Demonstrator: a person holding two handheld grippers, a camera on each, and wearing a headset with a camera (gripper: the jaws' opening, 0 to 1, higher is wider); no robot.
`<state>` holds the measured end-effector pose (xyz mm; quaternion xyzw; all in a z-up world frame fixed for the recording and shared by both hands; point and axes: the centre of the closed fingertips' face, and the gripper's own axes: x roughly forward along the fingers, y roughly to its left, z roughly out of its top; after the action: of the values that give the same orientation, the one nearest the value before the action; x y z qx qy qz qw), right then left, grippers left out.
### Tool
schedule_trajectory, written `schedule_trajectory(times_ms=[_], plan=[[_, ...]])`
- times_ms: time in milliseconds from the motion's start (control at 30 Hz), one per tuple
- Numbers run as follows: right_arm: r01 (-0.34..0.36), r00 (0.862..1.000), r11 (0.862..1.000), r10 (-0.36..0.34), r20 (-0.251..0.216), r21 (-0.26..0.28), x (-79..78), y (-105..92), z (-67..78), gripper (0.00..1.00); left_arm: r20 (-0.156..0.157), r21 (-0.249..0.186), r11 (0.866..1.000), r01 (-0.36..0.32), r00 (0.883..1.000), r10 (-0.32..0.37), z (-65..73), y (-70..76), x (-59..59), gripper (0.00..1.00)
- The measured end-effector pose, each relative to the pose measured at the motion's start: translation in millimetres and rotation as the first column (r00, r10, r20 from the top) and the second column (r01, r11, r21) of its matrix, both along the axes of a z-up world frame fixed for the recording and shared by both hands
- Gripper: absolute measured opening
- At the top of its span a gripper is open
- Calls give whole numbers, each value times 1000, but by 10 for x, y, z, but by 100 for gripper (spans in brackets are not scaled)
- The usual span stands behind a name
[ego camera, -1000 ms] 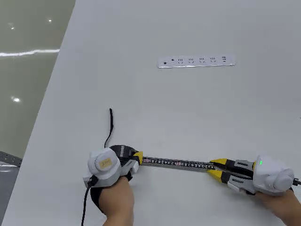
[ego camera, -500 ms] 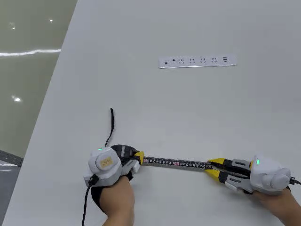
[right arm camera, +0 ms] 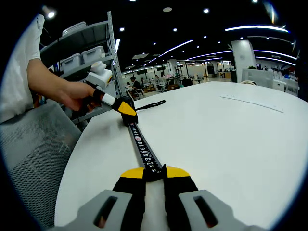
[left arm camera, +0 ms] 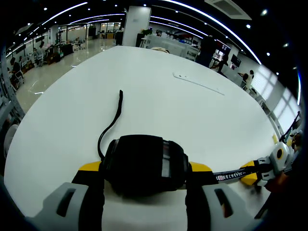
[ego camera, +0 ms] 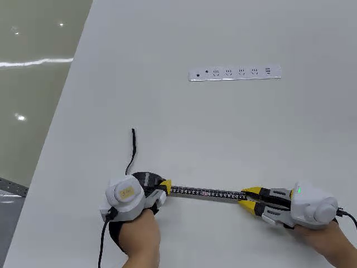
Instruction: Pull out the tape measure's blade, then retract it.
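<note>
Tape case point(left arm camera: 140, 155) and strap point(left arm camera: 113, 120) black. Blade point(ego camera: 206, 193) dark, white digits. Left gripper point(left arm camera: 144, 166), right gripper point(right arm camera: 154, 173): yellow tips, white-grey bodies. Table point(ego camera: 223, 128), strip point(ego camera: 235, 72) white.

Head view: tape measure case point(ego camera: 144, 180) mostly hidden under my left gripper point(ego camera: 162, 190). Blade point(ego camera: 206, 193) numerals too small to read. Blade end buried between my right gripper point(ego camera: 246, 199) fingers point(right arm camera: 179, 173), hook hidden. My right hand point(ego camera: 326, 245) cut by edge at 4 o'clock. Power strip point(ego camera: 235, 72) markings too small to read.
</note>
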<state>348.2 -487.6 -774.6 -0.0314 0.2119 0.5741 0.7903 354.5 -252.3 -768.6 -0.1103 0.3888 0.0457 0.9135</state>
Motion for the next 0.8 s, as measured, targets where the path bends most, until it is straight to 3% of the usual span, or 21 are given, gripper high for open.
schedule_trajectory(times_ms=[800], plan=[[-18, 1000, 1000, 18, -8, 8, 0, 150, -7, 13, 0, 1, 1000, 0, 1000, 0, 3, -7, 1, 66]])
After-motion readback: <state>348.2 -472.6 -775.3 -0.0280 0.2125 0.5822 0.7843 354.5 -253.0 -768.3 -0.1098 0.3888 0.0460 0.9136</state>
